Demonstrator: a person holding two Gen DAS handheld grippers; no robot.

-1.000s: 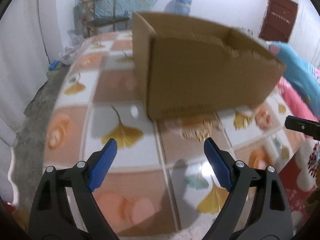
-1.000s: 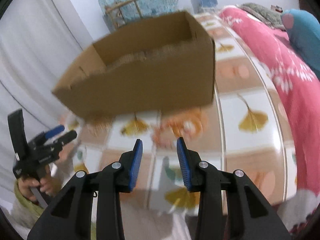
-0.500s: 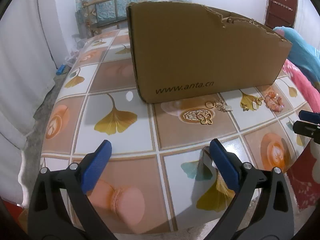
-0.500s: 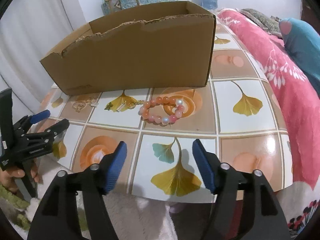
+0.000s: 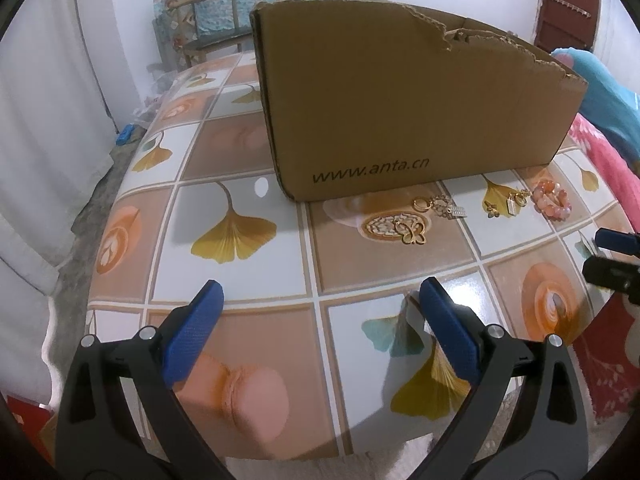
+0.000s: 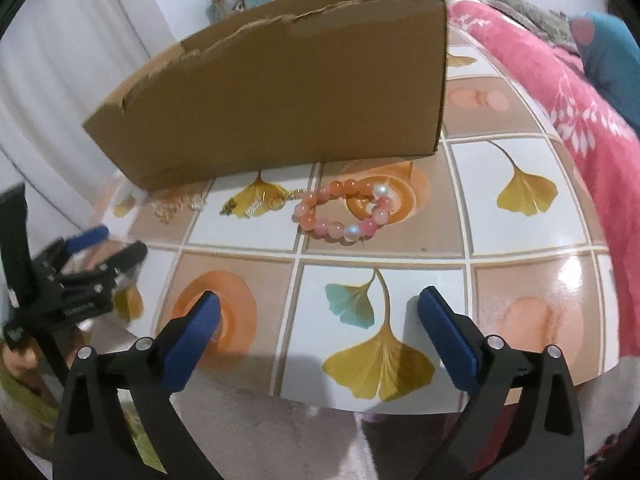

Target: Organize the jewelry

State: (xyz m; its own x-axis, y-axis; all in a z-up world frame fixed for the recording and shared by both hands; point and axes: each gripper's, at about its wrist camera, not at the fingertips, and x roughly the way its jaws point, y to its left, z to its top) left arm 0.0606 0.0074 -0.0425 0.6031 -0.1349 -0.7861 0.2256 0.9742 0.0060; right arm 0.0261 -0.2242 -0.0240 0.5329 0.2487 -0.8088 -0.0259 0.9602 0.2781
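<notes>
A cardboard box point(image 5: 400, 104) stands on the tiled table point(image 5: 240, 280); it also shows in the right wrist view point(image 6: 288, 92). In front of it lie a gold butterfly pendant point(image 5: 412, 234), gold charms point(image 5: 440, 206), small gold earrings point(image 5: 506, 206) and a pink bead bracelet point(image 5: 552, 200). The bracelet point(image 6: 344, 212) lies ahead of my right gripper point(image 6: 320, 312), which is open and empty. My left gripper point(image 5: 320, 304) is open and empty, near the table's front edge.
A pink patterned blanket point(image 6: 560, 92) lies right of the table. A wooden chair point(image 5: 212, 24) stands behind it by the wall. The left gripper shows in the right wrist view point(image 6: 80, 268). The right gripper's tips show in the left wrist view point(image 5: 612, 256).
Both grippers have settled low in front of the box. The right gripper's jaws have opened wide and it has come closer to the bracelet.
</notes>
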